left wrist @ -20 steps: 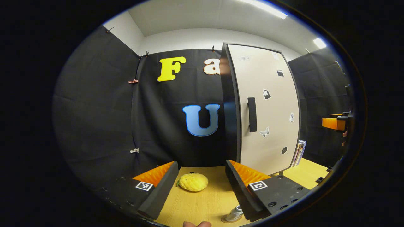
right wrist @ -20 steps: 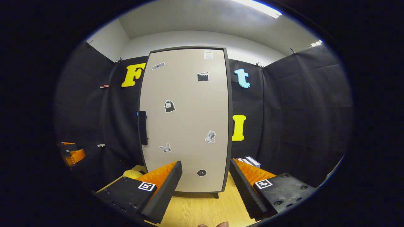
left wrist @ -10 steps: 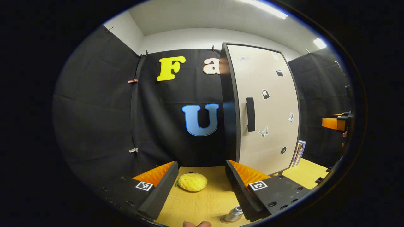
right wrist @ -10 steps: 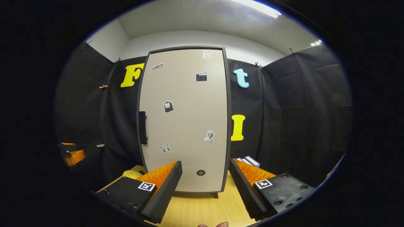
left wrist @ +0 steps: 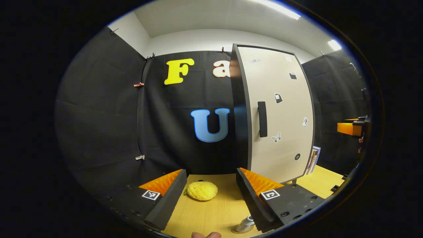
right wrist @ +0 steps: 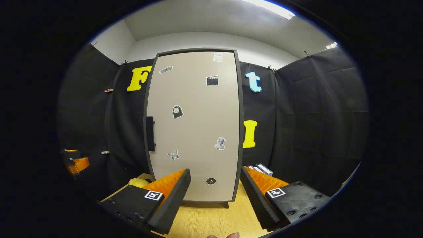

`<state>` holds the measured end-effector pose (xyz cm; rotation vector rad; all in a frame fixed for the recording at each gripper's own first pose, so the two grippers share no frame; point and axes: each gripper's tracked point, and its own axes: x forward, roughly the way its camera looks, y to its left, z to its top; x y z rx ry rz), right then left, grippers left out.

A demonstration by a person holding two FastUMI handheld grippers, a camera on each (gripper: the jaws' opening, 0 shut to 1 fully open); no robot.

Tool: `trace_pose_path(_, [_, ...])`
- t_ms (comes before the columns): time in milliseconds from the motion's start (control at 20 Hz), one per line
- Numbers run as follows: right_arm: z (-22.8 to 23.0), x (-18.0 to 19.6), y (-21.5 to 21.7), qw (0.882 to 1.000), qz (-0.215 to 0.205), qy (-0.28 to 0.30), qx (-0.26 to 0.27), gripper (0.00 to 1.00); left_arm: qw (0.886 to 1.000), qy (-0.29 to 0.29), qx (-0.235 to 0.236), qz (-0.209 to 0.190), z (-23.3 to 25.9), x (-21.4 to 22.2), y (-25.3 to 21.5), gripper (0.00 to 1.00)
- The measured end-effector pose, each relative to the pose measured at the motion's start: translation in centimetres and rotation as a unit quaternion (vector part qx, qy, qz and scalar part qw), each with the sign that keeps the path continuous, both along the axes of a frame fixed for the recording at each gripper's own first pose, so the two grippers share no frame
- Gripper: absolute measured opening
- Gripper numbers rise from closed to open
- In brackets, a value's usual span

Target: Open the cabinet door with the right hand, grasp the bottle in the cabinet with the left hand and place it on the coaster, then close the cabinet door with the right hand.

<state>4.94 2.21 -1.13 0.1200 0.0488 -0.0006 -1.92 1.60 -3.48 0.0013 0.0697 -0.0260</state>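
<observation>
- I've got the cabinet [right wrist: 195, 125] dead ahead in the right gripper view, standing upright on the wooden surface [right wrist: 211, 219] with its door [left wrist: 277, 112] closed flush; any bottle inside is hidden from me.
- The dark handle [right wrist: 150, 134] sits along the door's left edge, untouched, and small stickers dot the panel.
- My right gripper [right wrist: 214, 195] hangs in front of the door's lower part, jaws spread wide, holding nothing.
- In the left gripper view my left gripper [left wrist: 210, 193] is spread just as wide and empty, low over the surface to the left of the cabinet.
- A yellow plush fruit [left wrist: 202, 190] lies on the surface between its fingers, farther off, apart from both.
- A few books [right wrist: 261, 169] stand just to the right of the cabinet.
- A small white shoe-shaped thing [left wrist: 245, 224] sits near the front edge by the left gripper's right finger.
</observation>
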Motion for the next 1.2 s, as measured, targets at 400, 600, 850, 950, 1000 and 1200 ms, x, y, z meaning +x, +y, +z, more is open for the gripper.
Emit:
trace_pose_path(400, [0.02,-0.18,-0.17,1.000,0.000,0.000,0.000,0.98,1.000,0.001,-0.001,0.000,-0.05,-0.19,-0.04,0.94])
trace_pose_path(600, [-0.04,-0.28,-0.23,1.000,-0.001,0.000,0.000,0.98,1.000,0.001,0.002,-0.001,-0.12,-0.23,-0.13,0.94])
trace_pose_path(850, [0.01,-0.40,-0.40,1.000,-0.001,-0.001,0.000,0.98,1.000,0.002,0.002,-0.001,-0.02,-0.20,-0.19,0.94])
trace_pose_path(950, [0.05,-0.37,-0.41,1.000,-0.001,-0.002,0.001,0.98,1.000,0.001,0.003,-0.001,-0.03,-0.33,-0.30,0.94])
trace_pose_path(1000, [0.13,-0.42,-0.40,1.000,-0.001,-0.002,0.000,0.98,1.000,0.001,0.003,-0.001,0.02,-0.38,-0.32,0.95])
trace_pose_path(1200, [0.05,-0.56,-0.53,1.000,-0.001,-0.002,-0.001,0.98,1.000,0.000,0.004,-0.001,0.10,-0.34,-0.41,0.95])
